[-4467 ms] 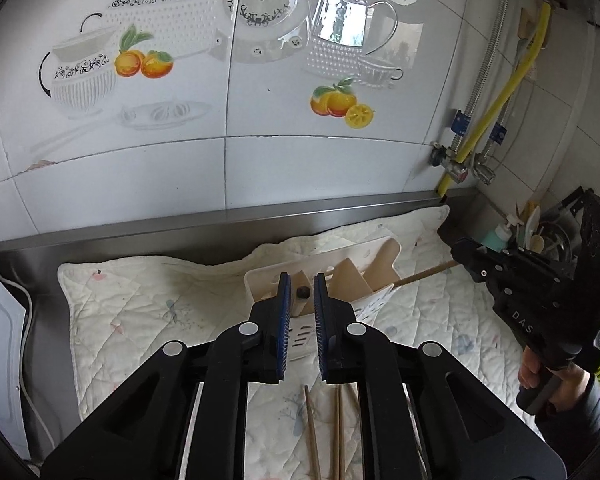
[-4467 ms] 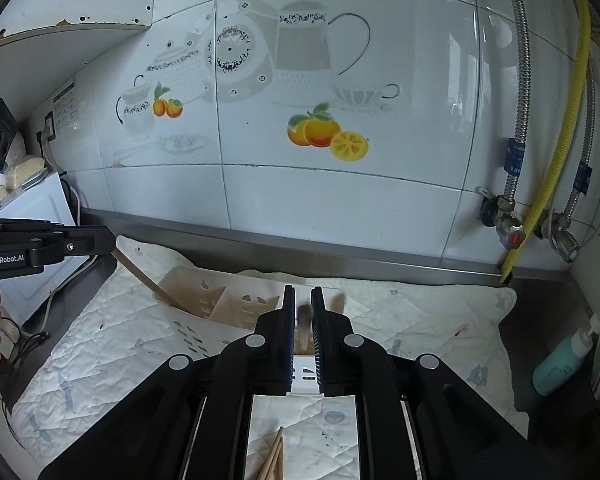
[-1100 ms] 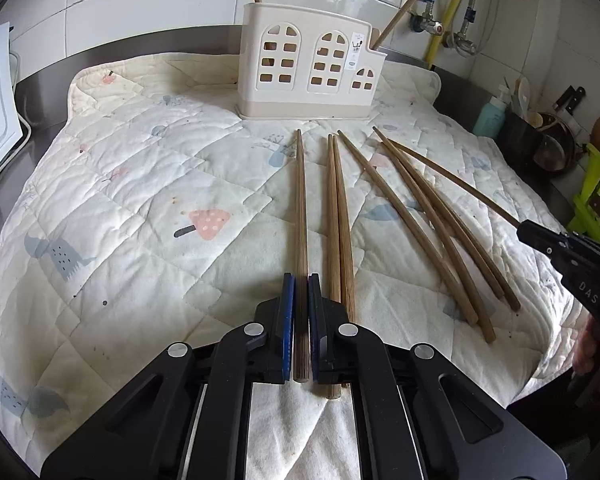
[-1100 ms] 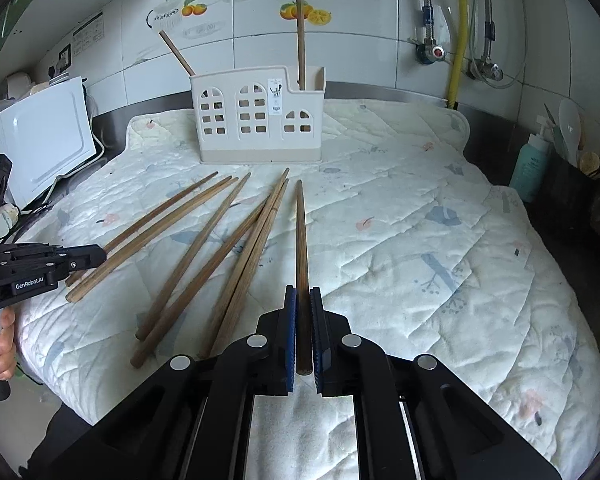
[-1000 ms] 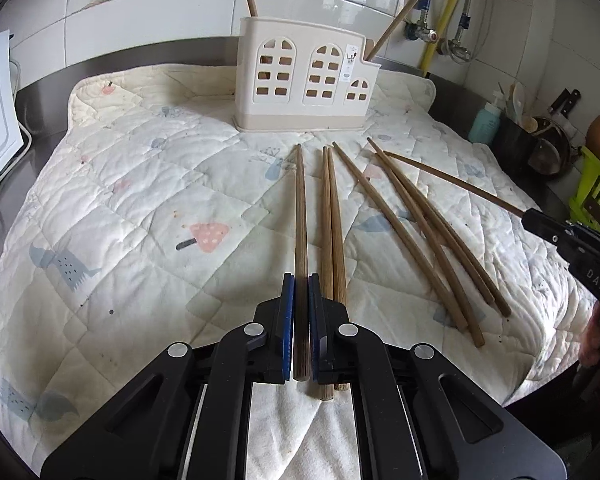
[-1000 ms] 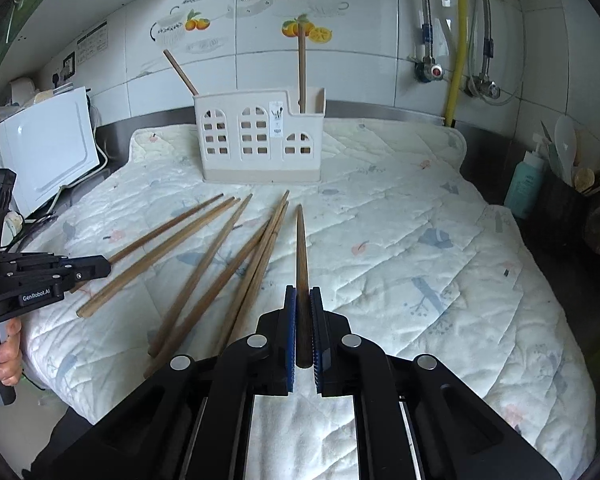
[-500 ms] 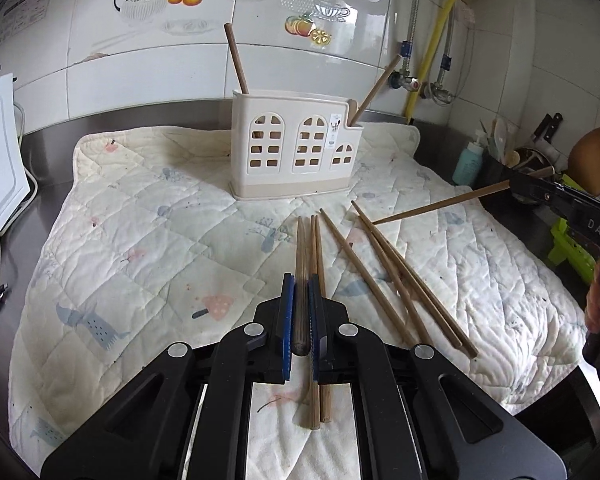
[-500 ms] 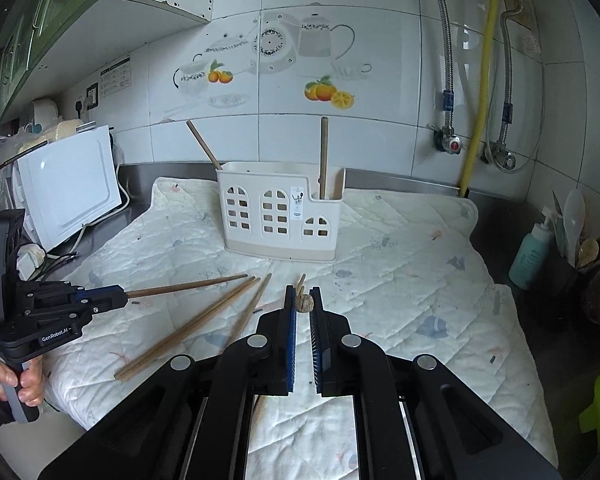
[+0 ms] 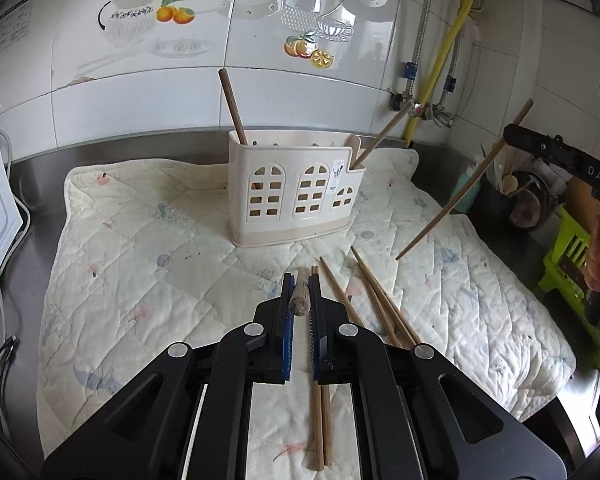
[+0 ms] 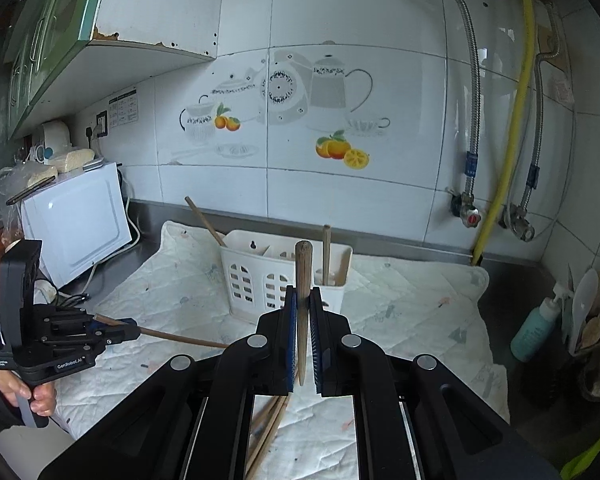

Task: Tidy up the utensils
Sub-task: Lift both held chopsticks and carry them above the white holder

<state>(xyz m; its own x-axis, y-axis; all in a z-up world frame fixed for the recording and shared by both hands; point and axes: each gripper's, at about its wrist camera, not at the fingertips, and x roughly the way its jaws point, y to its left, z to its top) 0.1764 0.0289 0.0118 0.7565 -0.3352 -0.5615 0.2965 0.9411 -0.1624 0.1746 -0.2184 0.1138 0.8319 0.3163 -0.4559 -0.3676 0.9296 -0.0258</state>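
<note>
- Pinching one wooden chopstick [image 9: 299, 300] near its thick end, the left claw [image 9: 300, 312] holds it clear of the quilted mat [image 9: 148, 264]; the stick points away from the camera toward the holder.
- Gripped by the right claw [image 10: 302, 344], a second chopstick [image 10: 302, 280] stands nearly upright in the right wrist view, its thick end up; seen from the left wrist it hangs in the air, slanting down toward the mat, right of the holder.
- The white utensil holder [image 9: 296, 188], with arched window cut-outs, stands upright on the mat near the back wall. Two chopsticks are already in it: one [image 9: 233, 106] leaning left in the left compartment, one [image 9: 380, 136] leaning right out of the low right compartment.
- Loose chopsticks [image 9: 376, 304] lie on the mat in front of the holder, a pair [image 9: 320, 420] just under the left claw and others fanned to the right.
- The mat covers a steel counter [image 9: 40, 208]; a white appliance [image 10: 76, 220] stands at its left end, a teal bottle [image 10: 534, 332] at the right.
- A hand [image 10: 32, 388] grips each claw's handle.
</note>
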